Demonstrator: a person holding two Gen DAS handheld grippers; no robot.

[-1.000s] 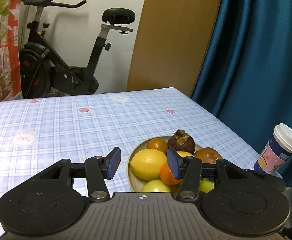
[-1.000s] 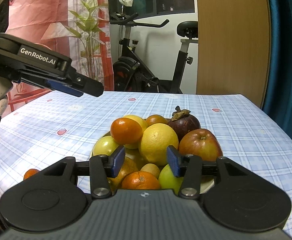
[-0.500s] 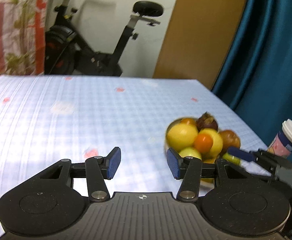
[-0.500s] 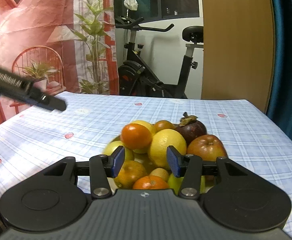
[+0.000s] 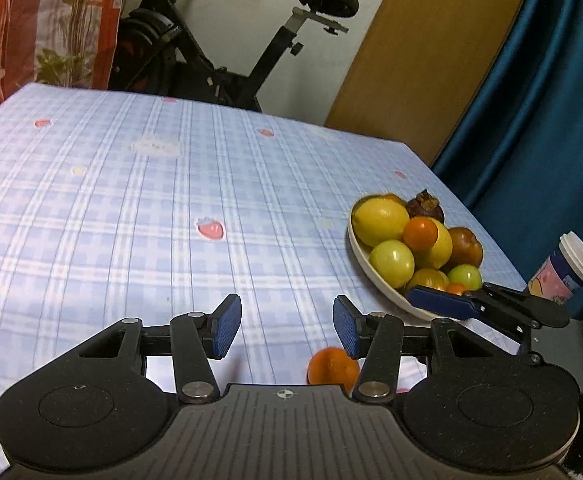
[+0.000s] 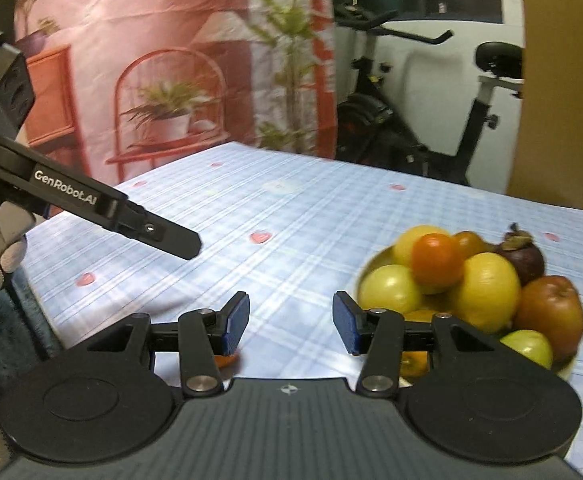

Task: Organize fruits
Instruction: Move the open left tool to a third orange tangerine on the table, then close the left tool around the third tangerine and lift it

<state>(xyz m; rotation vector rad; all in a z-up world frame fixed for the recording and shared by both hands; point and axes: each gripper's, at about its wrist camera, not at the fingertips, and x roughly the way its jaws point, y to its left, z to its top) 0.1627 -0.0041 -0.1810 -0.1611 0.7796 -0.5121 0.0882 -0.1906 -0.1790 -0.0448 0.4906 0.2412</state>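
The bowl [image 5: 375,280] piled with fruit sits on the desk [image 5: 151,208] near its right edge, holding a lemon [image 5: 379,220], a small orange [image 5: 420,234] on top, a green apple [image 5: 391,262], a mangosteen [image 5: 425,206] at the back and a red apple [image 5: 465,246]. A loose orange [image 5: 331,368] lies on the desk apart from the bowl, on its near left side. The left gripper [image 5: 287,326] hangs over the desk left of the bowl, jaws spread wide and holding nothing. The right gripper [image 6: 289,316] is likewise wide open and empty, just left of the bowl. A paper cup [image 5: 567,272] stands right of the bowl.
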